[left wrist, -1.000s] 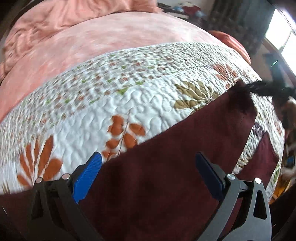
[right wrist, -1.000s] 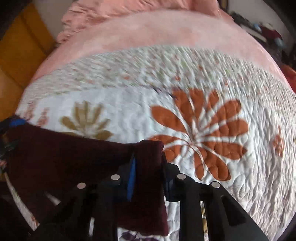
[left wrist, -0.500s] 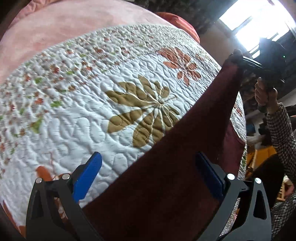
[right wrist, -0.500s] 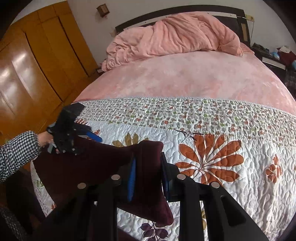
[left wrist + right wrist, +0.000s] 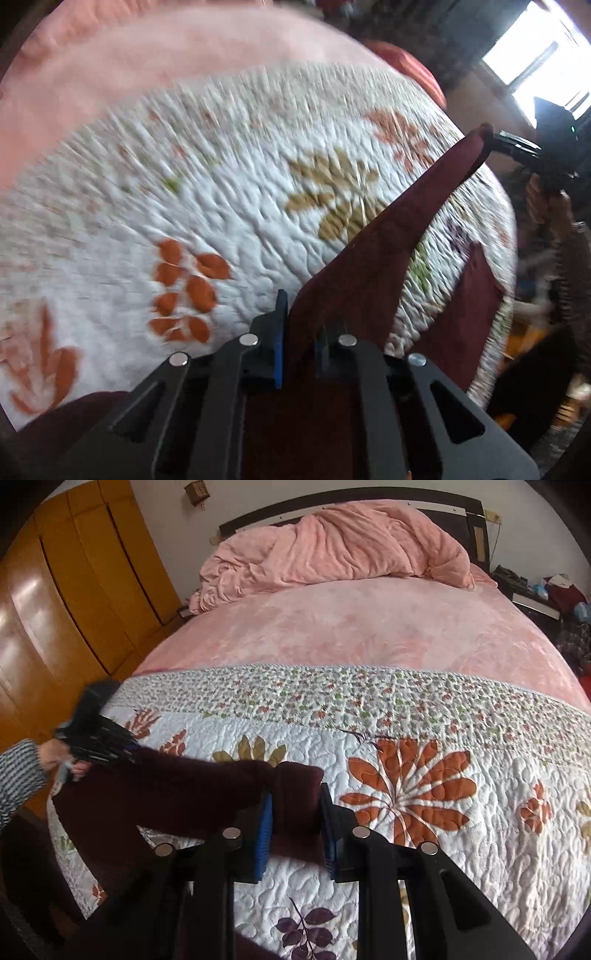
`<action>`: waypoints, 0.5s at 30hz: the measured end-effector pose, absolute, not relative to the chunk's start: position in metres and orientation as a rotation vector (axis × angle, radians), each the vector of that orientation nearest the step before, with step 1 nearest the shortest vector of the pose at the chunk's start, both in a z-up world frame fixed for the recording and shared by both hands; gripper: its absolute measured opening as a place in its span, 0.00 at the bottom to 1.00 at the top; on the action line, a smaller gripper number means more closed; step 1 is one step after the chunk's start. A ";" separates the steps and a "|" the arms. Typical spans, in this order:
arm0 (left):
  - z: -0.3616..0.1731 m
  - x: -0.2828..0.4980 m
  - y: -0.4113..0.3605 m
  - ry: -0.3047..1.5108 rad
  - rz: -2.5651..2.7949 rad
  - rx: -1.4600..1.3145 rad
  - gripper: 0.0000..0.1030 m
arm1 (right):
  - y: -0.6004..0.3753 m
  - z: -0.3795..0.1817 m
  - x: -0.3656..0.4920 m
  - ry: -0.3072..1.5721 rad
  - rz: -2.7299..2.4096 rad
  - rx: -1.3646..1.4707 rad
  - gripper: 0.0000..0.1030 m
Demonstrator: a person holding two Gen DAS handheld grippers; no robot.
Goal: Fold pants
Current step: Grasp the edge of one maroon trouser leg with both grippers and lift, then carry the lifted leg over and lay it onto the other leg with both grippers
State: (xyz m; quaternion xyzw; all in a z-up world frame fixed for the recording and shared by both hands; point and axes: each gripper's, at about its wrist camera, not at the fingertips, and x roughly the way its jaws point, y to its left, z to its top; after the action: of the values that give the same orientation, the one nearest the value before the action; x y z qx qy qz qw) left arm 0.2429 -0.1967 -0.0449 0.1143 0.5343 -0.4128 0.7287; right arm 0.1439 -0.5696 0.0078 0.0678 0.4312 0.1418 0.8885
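A pair of dark maroon, soft-napped pants (image 5: 173,794) is held stretched in the air above a white quilted bedspread printed with orange and tan flowers (image 5: 443,867), gripped at both ends. What has just changed lies with the left gripper (image 5: 299,347): half a second ago its blue-padded jaws were spread wide on either side of the cloth, and they have just been closing, so that an upstanding ridge of the maroon fabric is now clenched between them. The right gripper (image 5: 295,827) is unchanged in its hold, a thick bunched end of the garment being grasped between its pads, and in the left wrist view that same corner (image 5: 476,144) is seen raised near the bright window (image 5: 532,62). A checked sleeve (image 5: 16,779) and the hand (image 5: 55,757) carrying the left tool are caught, blurred, at the edge of the right wrist view. Behind, a pink sheet (image 5: 351,627) and a rumpled pink duvet (image 5: 332,550) are seen against the dark headboard. With both ends now secured, the garment is judged ready to be lifted taut and laid flat on the quilt or doubled over; no fold is visible yet, and a loose flap (image 5: 476,295) is seen hanging lower at the bed's edge.
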 end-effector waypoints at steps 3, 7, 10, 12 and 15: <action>-0.012 0.201 -0.194 1.025 -0.750 0.357 0.08 | -0.564 0.006 0.131 0.922 0.285 0.145 0.21; -0.001 0.133 -0.199 0.916 -0.645 0.502 0.08 | -0.548 -0.006 0.097 0.982 0.268 0.092 0.21; -0.005 0.091 -0.201 0.864 -0.615 0.553 0.08 | -0.544 -0.016 0.066 1.029 0.265 0.101 0.21; -0.015 0.064 -0.203 0.809 -0.590 0.615 0.08 | -0.540 -0.024 0.045 1.059 0.265 0.092 0.21; -0.036 0.031 -0.205 0.804 -0.597 0.665 0.09 | -0.534 -0.039 0.013 1.111 0.255 0.068 0.21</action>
State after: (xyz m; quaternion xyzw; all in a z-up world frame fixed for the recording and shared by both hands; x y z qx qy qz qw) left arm 0.0310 -0.2053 -0.0357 0.3130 0.3780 -0.2810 0.8247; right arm 0.0126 -0.5336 -0.0392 0.0323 0.5259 0.1208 0.8413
